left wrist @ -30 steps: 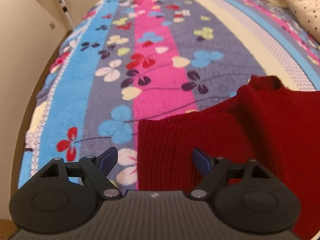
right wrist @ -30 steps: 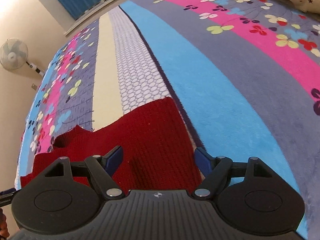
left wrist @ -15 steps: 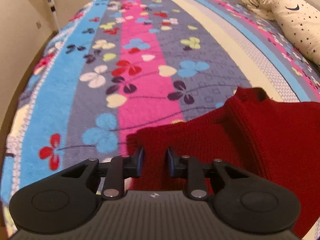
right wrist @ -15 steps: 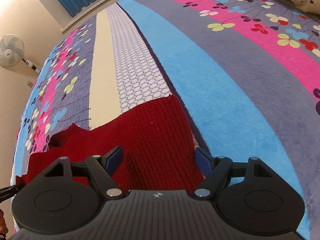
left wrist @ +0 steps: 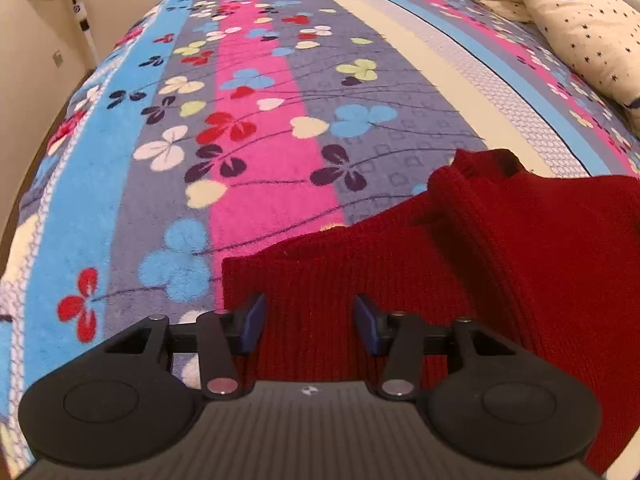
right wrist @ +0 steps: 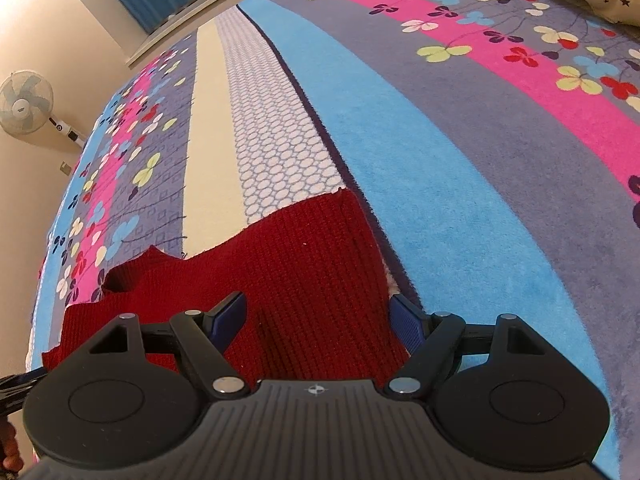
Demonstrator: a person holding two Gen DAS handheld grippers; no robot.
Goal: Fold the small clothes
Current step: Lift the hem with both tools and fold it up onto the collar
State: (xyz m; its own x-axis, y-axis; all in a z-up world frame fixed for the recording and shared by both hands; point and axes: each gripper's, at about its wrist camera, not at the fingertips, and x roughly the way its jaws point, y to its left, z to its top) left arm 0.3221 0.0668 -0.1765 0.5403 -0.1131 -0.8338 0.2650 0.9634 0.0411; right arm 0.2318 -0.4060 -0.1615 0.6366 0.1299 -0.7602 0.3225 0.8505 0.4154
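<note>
A dark red knit sweater (left wrist: 460, 248) lies flat on the patterned bedspread, its neck opening (left wrist: 486, 162) at the far edge. My left gripper (left wrist: 308, 324) is open, its blue pads over the sweater's left end, holding nothing. In the right wrist view the same sweater (right wrist: 296, 272) lies under my right gripper (right wrist: 318, 318), which is wide open over the sweater's right end and near its right edge.
The bedspread (left wrist: 256, 128) has blue, pink, grey and cream stripes with clover prints. A star-print pillow (left wrist: 576, 28) lies at the far right. A standing fan (right wrist: 26, 102) is by the wall past the bed's left edge.
My left gripper closed partway over the sweater's left end half a second ago and has opened again. The right gripper stayed open and shifted only slightly.
</note>
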